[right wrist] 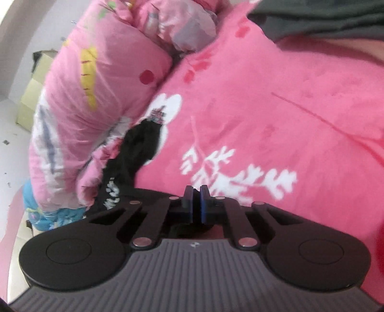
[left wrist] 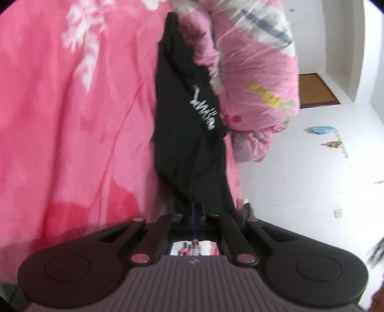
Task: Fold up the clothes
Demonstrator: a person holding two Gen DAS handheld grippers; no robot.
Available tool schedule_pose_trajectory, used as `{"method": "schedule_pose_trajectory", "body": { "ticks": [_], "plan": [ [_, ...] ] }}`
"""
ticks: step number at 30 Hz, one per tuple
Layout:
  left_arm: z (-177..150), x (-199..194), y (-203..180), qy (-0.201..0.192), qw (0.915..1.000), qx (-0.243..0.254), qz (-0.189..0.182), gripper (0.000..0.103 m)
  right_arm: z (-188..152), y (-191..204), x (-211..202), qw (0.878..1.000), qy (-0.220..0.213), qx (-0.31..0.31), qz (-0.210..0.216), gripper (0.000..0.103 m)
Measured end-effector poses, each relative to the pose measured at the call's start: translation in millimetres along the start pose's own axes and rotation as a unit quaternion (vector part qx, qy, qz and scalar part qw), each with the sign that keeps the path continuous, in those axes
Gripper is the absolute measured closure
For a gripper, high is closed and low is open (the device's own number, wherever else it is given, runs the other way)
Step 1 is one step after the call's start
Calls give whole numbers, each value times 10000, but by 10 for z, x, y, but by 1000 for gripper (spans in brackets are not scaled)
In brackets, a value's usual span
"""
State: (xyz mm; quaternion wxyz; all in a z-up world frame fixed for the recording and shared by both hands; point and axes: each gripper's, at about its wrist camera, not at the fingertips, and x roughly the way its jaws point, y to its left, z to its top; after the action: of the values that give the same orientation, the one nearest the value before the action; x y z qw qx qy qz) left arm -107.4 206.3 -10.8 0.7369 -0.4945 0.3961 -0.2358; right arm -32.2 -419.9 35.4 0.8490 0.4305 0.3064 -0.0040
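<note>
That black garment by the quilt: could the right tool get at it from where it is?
Probably yes. The black garment lies just ahead-left of the shut, empty right tool, nothing between; the quilt crowds its far side.

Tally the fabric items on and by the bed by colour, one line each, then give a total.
Black: 1, the black garment with white lettering, pinched by the left gripper.
Dark grey: 1, the grey cloth at the far edge.
Pink: 2, the floral bedsheet and the rolled quilt.
Blue: 1, the blue bundle under the quilt.
Total: 5

Black garment (left wrist: pixel 187 134) with white lettering; pink bedsheet (right wrist: pixel 276 100) with white flowers.
</note>
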Motion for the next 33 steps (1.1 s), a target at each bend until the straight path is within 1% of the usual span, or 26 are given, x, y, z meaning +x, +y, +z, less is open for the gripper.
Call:
{"method": "schedule_pose_trajectory", "body": {
  "ticks": [3, 5, 6, 9, 11, 13, 14, 17, 19, 20, 22, 23, 26, 28, 29, 30, 31, 32, 33],
  "plan": [
    [87, -184, -109, -79, 9997, 248, -8, 103, -91, 151, -281, 9996, -103, -205, 145, 99],
    [116, -225, -118, -70, 9995, 301, 26, 103, -153, 220, -389, 9989, -157, -439, 92, 99],
    [121, -223, -105, -31, 9995, 307, 59, 103, -185, 250, -431, 9981, -191, -583, 19, 99],
    [69, -140, 10, 212, 9991, 220, 286, 103, -239, 235, -433, 9928, -400, -982, -566, 99],
    [16, -87, 115, 340, 9984, 133, 436, 103, -241, 135, -416, 9920, -398, -916, -769, 99],
    [-25, -55, 230, 425, 9977, 21, 526, 103, -239, 21, -406, 9927, -336, -765, -869, 99],
    [-33, -52, 278, 436, 9976, -55, 532, 102, -233, -18, -396, 9935, -274, -696, -862, 97],
    [-28, -26, 342, 408, 9979, -177, 463, 100, -196, -71, -385, 9960, -64, -533, -711, 95],
    [-20, -3, 344, 386, 9982, -184, 418, 87, -150, -68, -357, 9968, 60, -487, -637, 94],
    [-16, 8, 340, 375, 9983, -180, 396, 86, -122, -71, -332, 9974, 104, -418, -579, 86],
    [-12, 39, 322, 397, 9984, -128, 388, 79, -86, -81, -287, 9983, 186, -270, -478, 75],
    [-11, 60, 314, 411, 9983, -100, 407, 78, -72, -87, -242, 9986, 229, -176, -437, 75],
    [-10, 108, 305, 426, 9979, -41, 496, 78, -57, -53, -140, 9984, 213, -216, -481, 74],
    [-2, 128, 314, 436, 9972, -22, 608, 88, -83, 67, -140, 9962, 63, -712, -502, 74],
    [1, 120, 328, 443, 9968, -24, 666, 90, -107, 137, -152, 9935, -25, -1019, -502, 74],
    [4, 107, 350, 450, 9965, -45, 708, 93, -158, 241, -171, 9867, -110, -1546, -494, 74],
    [8, 101, 360, 457, 9962, -59, 738, 95, -235, 342, -185, 9759, -170, -2108, -543, 74],
    [12, 96, 363, 462, 9960, -64, 763, 95, -318, 445, -198, 9609, -227, -2692, -601, 74],
    [17, 91, 366, 468, 9958, -68, 788, 96, -456, 563, -185, 9324, -241, -3525, -755, 74]
  ]
}}
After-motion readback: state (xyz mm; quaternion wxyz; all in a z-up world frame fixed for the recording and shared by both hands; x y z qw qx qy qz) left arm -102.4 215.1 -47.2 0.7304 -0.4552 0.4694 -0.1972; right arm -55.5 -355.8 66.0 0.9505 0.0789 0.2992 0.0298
